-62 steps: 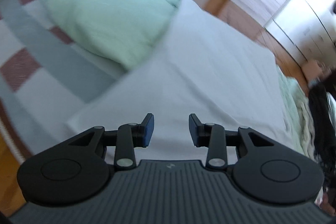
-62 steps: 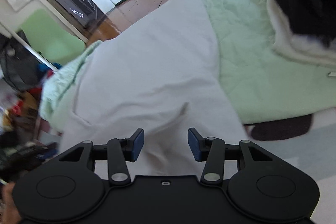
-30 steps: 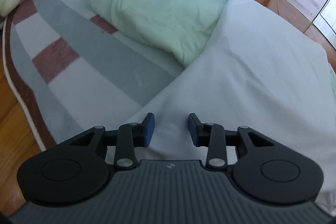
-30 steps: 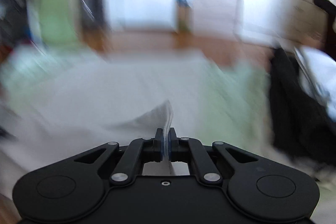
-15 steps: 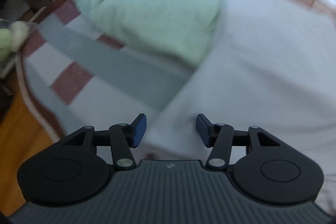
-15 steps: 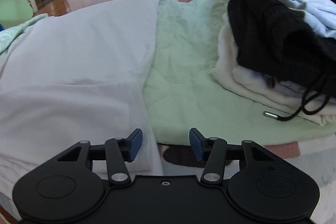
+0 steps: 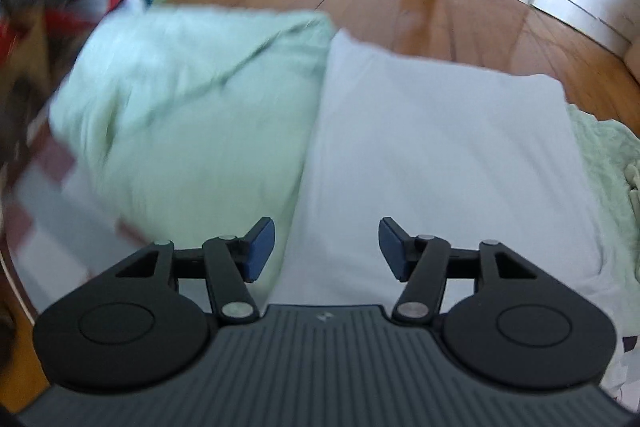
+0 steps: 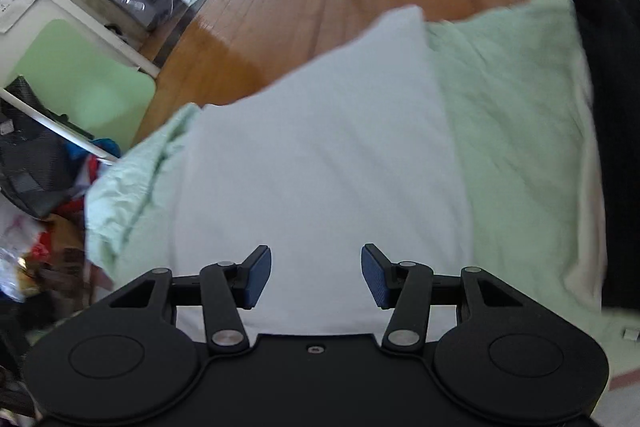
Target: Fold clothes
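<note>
A white cloth (image 7: pixel 440 155) lies folded into a long flat panel over a pale green quilt (image 7: pixel 192 115). My left gripper (image 7: pixel 326 247) hovers open above the cloth's near left edge, nothing between its blue pads. In the right wrist view the same white cloth (image 8: pixel 320 167) runs away from me, and my right gripper (image 8: pixel 316 275) is open above its near end, holding nothing. The pale green quilt (image 8: pixel 516 131) shows on both sides of the cloth.
A black garment (image 8: pixel 608 115) lies on a cream one at the right edge. A striped rug (image 7: pixel 48 211) lies under the quilt at the left. Wooden floor (image 7: pixel 400 7) stretches beyond. Cluttered bags and coloured items (image 8: pixel 36 187) sit at the left.
The right gripper was shut on a corner of the white cloth a second ago and has let it go. Both grippers have risen and tilted toward the far floor; the left jaws opened wider.
</note>
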A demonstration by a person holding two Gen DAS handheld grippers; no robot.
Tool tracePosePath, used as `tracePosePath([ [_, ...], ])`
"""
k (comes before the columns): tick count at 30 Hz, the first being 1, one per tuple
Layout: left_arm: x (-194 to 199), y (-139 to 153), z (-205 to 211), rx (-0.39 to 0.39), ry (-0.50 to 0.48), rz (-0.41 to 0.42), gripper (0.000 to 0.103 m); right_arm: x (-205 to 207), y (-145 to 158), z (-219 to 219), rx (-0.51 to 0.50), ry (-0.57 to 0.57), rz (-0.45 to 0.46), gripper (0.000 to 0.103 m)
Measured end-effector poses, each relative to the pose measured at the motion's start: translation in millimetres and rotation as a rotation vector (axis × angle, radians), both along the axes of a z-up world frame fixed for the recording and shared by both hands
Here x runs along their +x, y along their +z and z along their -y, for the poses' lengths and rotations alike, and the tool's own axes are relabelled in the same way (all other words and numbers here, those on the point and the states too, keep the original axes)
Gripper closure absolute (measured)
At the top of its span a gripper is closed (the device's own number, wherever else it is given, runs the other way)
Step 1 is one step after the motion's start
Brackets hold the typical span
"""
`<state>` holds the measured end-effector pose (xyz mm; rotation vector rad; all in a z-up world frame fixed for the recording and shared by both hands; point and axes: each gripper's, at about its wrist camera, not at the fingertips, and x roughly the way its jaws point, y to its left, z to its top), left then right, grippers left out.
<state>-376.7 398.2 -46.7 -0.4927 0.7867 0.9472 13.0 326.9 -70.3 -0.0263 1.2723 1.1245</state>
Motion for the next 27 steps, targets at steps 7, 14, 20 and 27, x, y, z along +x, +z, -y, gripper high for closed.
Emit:
tracePosePath([
  [7,43.5,37.3,-69.7,-0.060,-0.053,0.123,0.030,55.0,50.5,-72.1,-0.018,-0.029,0.026,0.042],
  [14,72.9,5.6,-123.0,-0.058,-0.005,0.104,0.030,98.5,16.7,-123.9,-0.057,-0.068,0.086,0.041],
  [20,98.9,-28.3,-158.0,-0.056,-0.017,0.068,0.030,150.2,-47.1,-142.5,-0.044,-0.148,0.060,0.041],
  [27,111.2,-77.8,-204.8,-0.242,0.043,0.112,0.031,197.1,-106.3,-169.4,-0.004,-0.231,0.002,0.041],
])
